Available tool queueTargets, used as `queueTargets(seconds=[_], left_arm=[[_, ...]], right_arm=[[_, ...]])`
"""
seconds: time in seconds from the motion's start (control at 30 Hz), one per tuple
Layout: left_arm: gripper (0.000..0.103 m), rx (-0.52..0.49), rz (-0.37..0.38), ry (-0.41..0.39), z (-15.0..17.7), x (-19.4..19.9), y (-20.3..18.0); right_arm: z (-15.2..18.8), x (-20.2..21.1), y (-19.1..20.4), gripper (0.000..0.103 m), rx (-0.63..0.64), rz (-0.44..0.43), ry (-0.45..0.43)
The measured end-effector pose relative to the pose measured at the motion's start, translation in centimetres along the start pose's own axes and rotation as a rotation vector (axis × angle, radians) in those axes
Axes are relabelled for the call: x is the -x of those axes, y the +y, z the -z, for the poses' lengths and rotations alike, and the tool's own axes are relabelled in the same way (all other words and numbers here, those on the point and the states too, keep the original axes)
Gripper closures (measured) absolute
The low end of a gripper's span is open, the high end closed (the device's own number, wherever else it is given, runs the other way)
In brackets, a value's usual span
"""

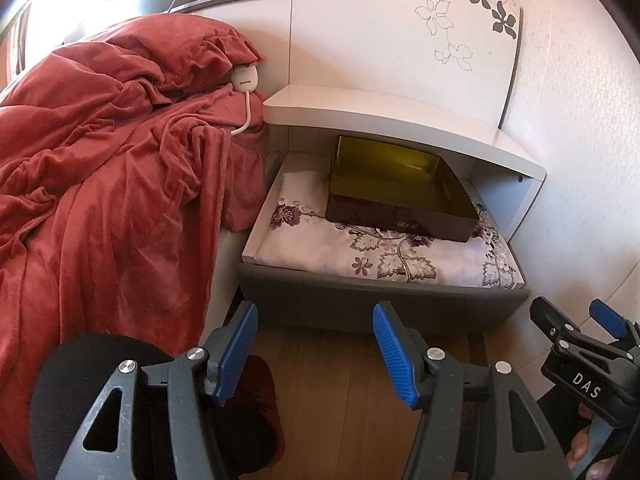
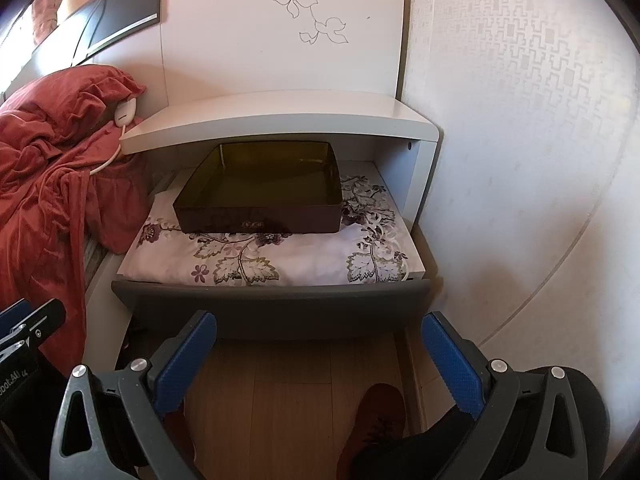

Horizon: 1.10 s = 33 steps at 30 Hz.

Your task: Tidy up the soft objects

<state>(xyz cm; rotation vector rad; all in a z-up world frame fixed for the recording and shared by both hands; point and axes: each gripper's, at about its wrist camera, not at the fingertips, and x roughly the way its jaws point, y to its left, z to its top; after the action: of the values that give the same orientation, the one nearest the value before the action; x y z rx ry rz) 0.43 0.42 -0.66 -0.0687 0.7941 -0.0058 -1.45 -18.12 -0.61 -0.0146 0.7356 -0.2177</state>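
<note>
A folded floral cloth [image 1: 360, 248] [image 2: 280, 252] fills the open drawer [image 1: 380, 304] [image 2: 272, 308] of a white nightstand. A dark box [image 1: 392, 220] [image 2: 256, 220] with a gold inside and no lid rests on the cloth. A rumpled red blanket [image 1: 100, 200] [image 2: 40, 184] and a red pillow [image 1: 180, 52] lie on the bed to the left. My left gripper [image 1: 316, 352] [image 2: 34, 314] hangs open in front of the drawer, nothing between its blue pads. My right gripper [image 2: 320, 364] [image 1: 576, 316] is open wide beside it, also empty.
A white controller [image 1: 244, 78] [image 2: 126, 110] with a cord lies by the pillow. The nightstand top [image 1: 380, 112] overhangs the drawer. A person's feet in red slippers [image 1: 256, 400] [image 2: 376, 420] stand on the wooden floor below. A patterned wall is close on the right.
</note>
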Motion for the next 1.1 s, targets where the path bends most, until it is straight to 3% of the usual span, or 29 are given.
queueTargets(seconds=[0.97,1.1], left_arm=[[0.042,-0.049,0.029,0.009,0.4,0.0,-0.9],[0.042,-0.052,0.006,0.011,0.4,0.0,-1.1]], right_arm=[[0.1,-0.2,-0.4,0.000,-0.010,0.008,0.011],[0.2,-0.3,-0.5,0.000,-0.012,0.008,0.013]])
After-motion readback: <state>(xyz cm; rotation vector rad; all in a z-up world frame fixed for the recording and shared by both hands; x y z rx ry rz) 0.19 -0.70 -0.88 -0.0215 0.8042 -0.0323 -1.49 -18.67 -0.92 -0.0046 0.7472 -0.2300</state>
